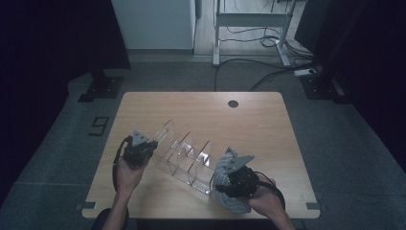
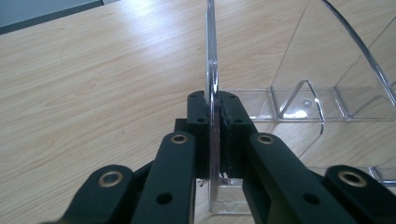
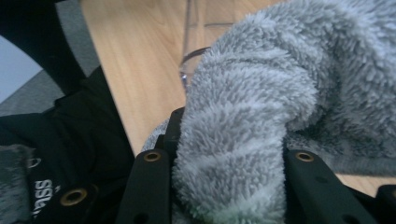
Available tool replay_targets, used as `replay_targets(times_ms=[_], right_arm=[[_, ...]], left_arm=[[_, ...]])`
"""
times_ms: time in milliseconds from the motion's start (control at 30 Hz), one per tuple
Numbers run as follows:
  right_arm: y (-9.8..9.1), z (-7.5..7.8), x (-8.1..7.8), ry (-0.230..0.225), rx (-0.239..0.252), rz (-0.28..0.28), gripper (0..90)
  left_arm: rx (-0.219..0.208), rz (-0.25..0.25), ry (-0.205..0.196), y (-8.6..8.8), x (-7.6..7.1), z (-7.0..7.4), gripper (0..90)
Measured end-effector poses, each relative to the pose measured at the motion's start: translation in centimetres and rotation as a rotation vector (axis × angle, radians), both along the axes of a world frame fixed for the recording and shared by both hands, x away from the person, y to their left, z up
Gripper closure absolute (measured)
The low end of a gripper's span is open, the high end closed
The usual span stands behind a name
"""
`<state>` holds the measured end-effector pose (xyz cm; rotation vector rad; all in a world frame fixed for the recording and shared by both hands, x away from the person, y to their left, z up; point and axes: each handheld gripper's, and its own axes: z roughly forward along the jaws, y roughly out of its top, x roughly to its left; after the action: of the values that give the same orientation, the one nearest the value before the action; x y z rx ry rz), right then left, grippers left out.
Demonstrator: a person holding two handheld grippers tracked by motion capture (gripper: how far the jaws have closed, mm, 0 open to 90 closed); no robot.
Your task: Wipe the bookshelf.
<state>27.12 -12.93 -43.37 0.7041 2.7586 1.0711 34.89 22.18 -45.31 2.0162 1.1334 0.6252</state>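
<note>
A clear acrylic rack (image 1: 184,155) with several upright dividers lies across the middle of the wooden table (image 1: 258,124). My left gripper (image 1: 143,146) is at its left end, shut on the outermost clear panel (image 2: 212,70), which stands edge-on between the black pads (image 2: 232,122). My right gripper (image 1: 230,170) is at the rack's right end, shut on a bunched grey fluffy cloth (image 3: 247,126). The cloth (image 1: 226,189) hangs around the gripper and hides its fingertips. In the right gripper view a clear rack edge (image 3: 189,65) shows just beyond the cloth.
The table has a round cable hole (image 1: 233,103) near its far edge. Bare wood lies behind the rack and at the far left. A person's hands (image 1: 127,175) come in from the near edge. Cables and a desk frame (image 1: 249,28) lie on the floor beyond.
</note>
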Motion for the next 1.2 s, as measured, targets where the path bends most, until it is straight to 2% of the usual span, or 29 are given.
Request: replay_targets(times_ms=[167, 433, 933, 1100, 1200], right_arm=[[0.4, 0.1, -0.5, 0.013, -0.011, 0.029, 64.5], [0.6, -0.4, -0.4, 0.024, -0.024, 0.019, 64.8], [1.5, -3.6, 0.5, 0.101, -0.104, 0.001, 64.8], [1.3, -3.8, 0.8, 0.117, -0.103, -0.013, 64.6], [1.2, -3.9, 1.1, 0.121, -0.101, -0.040, 64.5]], left_arm=[[0.035, 0.000, -0.002, -0.3, 0.0, -0.1, 84.2], [0.017, -0.008, 0.002, -0.1, 0.1, -0.1, 84.5], [0.010, -0.023, 0.007, 0.2, 0.1, -0.1, 84.5], [0.007, -0.038, 0.013, 0.4, 0.1, -0.1, 85.1], [0.000, -0.045, 0.015, 0.6, 0.2, -0.1, 85.4]])
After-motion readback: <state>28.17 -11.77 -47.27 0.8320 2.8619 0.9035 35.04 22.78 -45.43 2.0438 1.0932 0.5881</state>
